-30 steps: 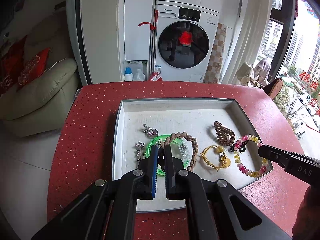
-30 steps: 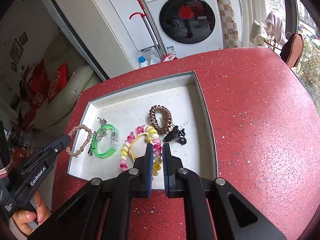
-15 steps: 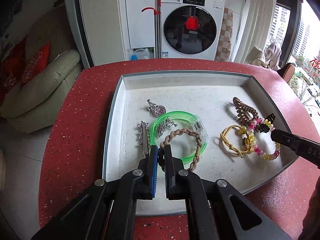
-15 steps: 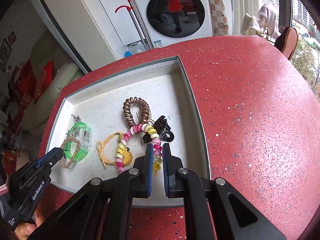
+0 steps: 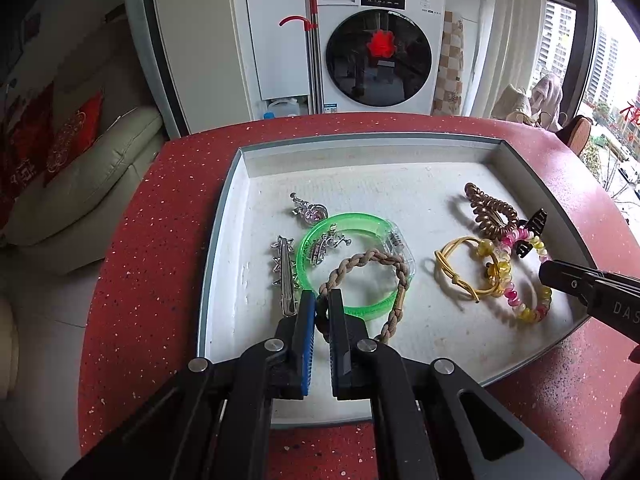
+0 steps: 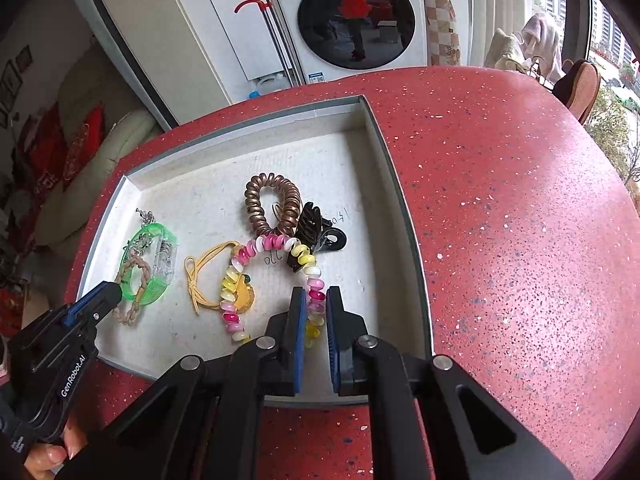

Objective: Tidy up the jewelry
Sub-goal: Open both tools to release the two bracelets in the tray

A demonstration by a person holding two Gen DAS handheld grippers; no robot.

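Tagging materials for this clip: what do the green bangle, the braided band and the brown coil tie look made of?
Green bangle: translucent glossy plastic, since light passes through it. Braided band: matte tan cord, probably fabric or leather, twisted strands showing. Brown coil tie: shiny spiral, likely plastic with a metallic bronze sheen.

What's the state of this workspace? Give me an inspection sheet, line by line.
Surface: red speckled table with a white tray on it.
Job's things: braided bracelet, green bangle, yellow cord, beaded bracelet, brown coil tie, black clip and silver clips, all in the tray.
Clutter: nothing seen.
Grippers: left gripper shut on braided bracelet; right gripper jaws just been opening, beaded bracelet between them.
Cables: nothing seen.
Surroundings: washing machine, sofa.
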